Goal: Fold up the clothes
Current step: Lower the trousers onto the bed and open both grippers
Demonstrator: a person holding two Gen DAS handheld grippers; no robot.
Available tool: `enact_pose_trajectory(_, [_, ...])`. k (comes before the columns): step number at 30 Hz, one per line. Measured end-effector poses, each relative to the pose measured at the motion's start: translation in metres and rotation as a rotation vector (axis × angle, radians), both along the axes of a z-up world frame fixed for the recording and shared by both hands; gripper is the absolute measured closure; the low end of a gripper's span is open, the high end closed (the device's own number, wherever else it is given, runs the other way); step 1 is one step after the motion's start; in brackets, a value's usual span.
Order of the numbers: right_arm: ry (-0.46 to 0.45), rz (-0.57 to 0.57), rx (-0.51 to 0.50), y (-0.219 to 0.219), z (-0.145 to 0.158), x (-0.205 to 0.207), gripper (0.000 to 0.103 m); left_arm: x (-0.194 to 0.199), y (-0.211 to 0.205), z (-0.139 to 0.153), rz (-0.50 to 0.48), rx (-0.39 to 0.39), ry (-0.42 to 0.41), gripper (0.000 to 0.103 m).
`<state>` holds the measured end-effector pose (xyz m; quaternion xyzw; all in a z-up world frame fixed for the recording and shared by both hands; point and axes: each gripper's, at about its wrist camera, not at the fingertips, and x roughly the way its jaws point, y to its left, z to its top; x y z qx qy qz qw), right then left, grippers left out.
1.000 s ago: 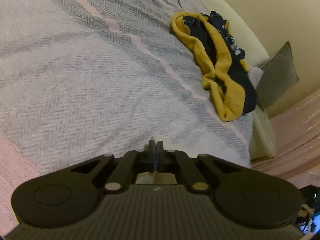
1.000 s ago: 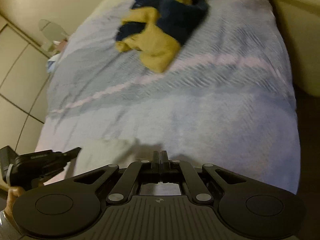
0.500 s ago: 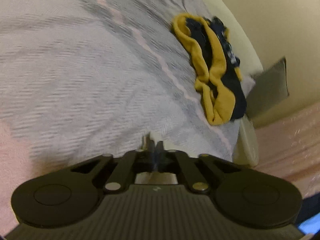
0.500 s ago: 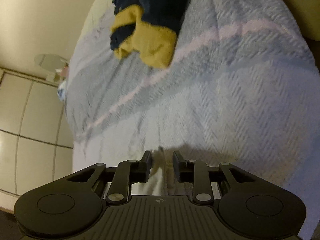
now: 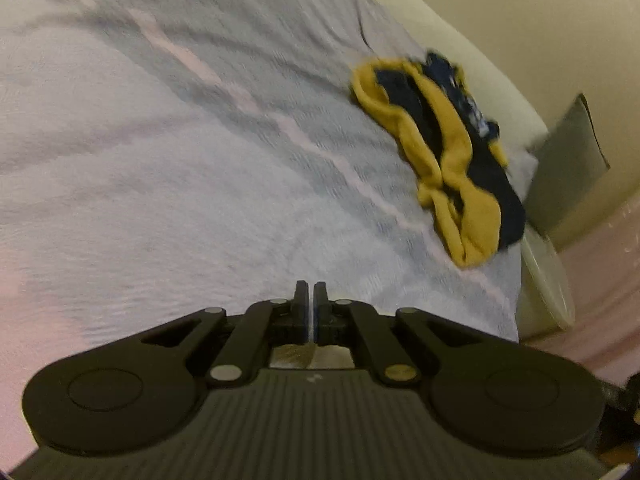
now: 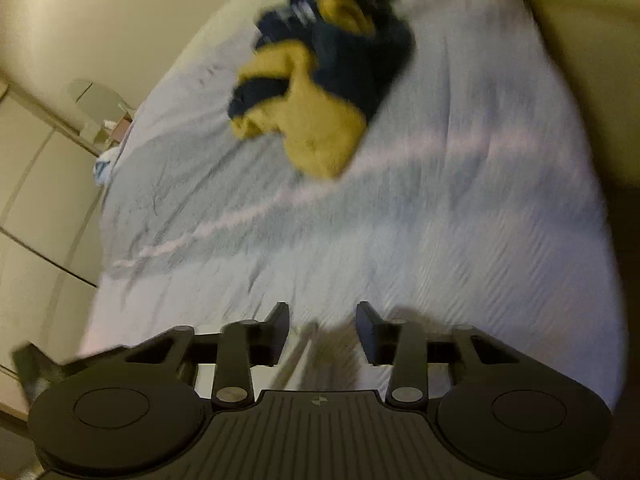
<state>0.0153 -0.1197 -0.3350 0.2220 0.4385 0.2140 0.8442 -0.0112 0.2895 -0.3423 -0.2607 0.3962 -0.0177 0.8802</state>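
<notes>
A crumpled yellow and navy garment [image 5: 444, 168] lies in a heap on the far part of a bed with a grey herringbone cover [image 5: 168, 152]. It also shows in the right wrist view [image 6: 320, 92]. My left gripper [image 5: 311, 300] is shut, and a pale cloth [image 5: 308, 356] shows under its jaws at the near edge of the bed. My right gripper [image 6: 322, 320] is open, with pale cloth [image 6: 304, 344] lying below the gap between its fingers. Both grippers are well short of the heap.
A grey pillow [image 5: 568, 160] leans against the cream wall past the heap. A pink cover [image 5: 600, 280] lies to the right of the bed. Cream cupboard doors [image 6: 36, 208] and a small stand with clutter [image 6: 100, 120] are left of the bed.
My right gripper has opened from shut to wide apart. My left gripper stays shut. Both views have shifted over the bed, and the heap has not moved.
</notes>
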Motion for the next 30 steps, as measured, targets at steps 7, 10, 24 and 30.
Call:
enact_pose_trajectory(7, [-0.207, 0.336, -0.236, 0.060, 0.017, -0.054, 0.062, -0.069, -0.048, 0.037, -0.159, 0.202, -0.011, 0.103])
enact_pose_trajectory(10, [-0.242, 0.420, -0.352, 0.082, -0.006, -0.069, 0.062, -0.072, -0.056, 0.009, -0.176, 0.247, 0.063, 0.103])
enact_pose_trajectory(24, [0.160, 0.148, -0.316, 0.030, 0.033, -0.117, 0.052, -0.140, -0.090, 0.065, -0.050, 0.416, 0.311, 0.068])
enact_pose_trajectory(30, [0.202, 0.177, -0.412, 0.041, 0.041, -0.169, 0.048, -0.187, -0.101, 0.062, -0.024, 0.365, 0.406, 0.068])
